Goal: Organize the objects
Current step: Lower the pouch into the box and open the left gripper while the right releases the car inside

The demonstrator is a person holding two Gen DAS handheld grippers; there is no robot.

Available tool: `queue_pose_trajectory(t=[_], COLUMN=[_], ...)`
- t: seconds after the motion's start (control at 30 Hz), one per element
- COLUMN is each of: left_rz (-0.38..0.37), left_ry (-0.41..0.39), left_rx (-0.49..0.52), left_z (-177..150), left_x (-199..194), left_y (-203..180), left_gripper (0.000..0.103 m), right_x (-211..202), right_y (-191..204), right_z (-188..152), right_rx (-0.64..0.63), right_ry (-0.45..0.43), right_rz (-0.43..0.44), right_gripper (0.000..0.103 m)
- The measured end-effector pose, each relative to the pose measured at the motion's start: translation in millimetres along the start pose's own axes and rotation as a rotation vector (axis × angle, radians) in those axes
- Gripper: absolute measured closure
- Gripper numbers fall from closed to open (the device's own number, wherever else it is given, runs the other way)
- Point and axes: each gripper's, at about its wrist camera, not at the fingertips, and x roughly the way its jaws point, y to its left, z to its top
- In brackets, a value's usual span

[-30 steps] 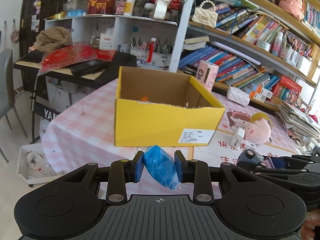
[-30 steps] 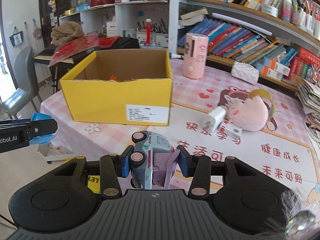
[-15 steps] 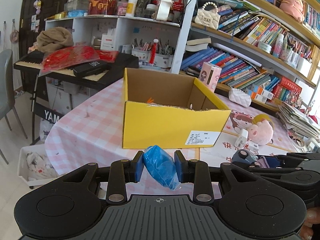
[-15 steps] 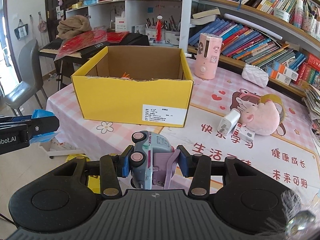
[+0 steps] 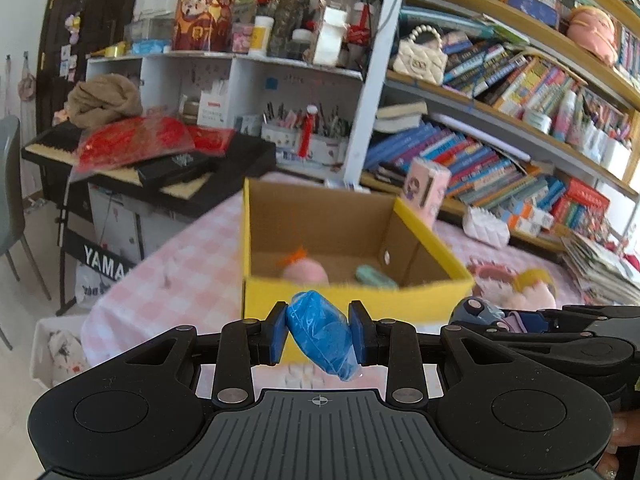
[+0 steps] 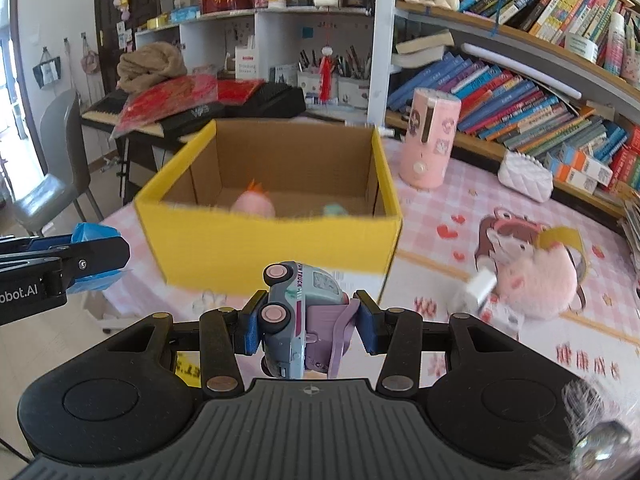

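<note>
The left gripper (image 5: 318, 334) has its fingers clamped on a crumpled blue plastic bundle (image 5: 323, 334), held in the air just in front of an open yellow cardboard box (image 6: 280, 240). The right gripper (image 6: 308, 326) has its fingers clamped on a pale blue toy car (image 6: 298, 312) tipped on its side. Inside the box lie a pink toy (image 6: 255, 204) and a mint green object (image 5: 374, 276). The box stands on a pink checked desk (image 5: 188, 264).

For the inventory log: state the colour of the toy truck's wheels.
Pink. The toy truck shows its wheels best in the right wrist view, clamped in the right gripper.
</note>
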Motion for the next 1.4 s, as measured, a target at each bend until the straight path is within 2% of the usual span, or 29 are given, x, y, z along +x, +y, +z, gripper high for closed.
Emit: queue_pose_trajectory(t=[0.3,0.53,0.97,1.2,1.4], left_rz=[0.069,0.107,0.132,0.123,0.134], left_ry=[-0.004,0.056,0.222,0.280,0.320], left_rx=[0.012,0.031,0.088,0.097,0.083], left_z=[30.9,39.7,34.2,29.2,23.7], left_x=[47.8,91.1,155.9,171.8,178.3], left_y=[-5.5,-15.3,-35.2,-37.8,-34.9], left_gripper=[0.073,0.073,0.073,0.072,0.072], right_x=[40.3,80.9,164.0,192.8,205.0], right_y=[-15.2,-25.3,-29.4,-26.1,-19.5], right_z=[57.8,87.5,110.0,109.6,106.1], right_rx=[-0.027,-0.078,-0.213,-0.249,-0.307], right_ry=[-0.084,-0.081,0.073,0.200,0.277], right_rz=[0.033,0.077,0.148,0.220,0.243], right_gripper=[0.060,0.060,0.060,0.060,0.060])
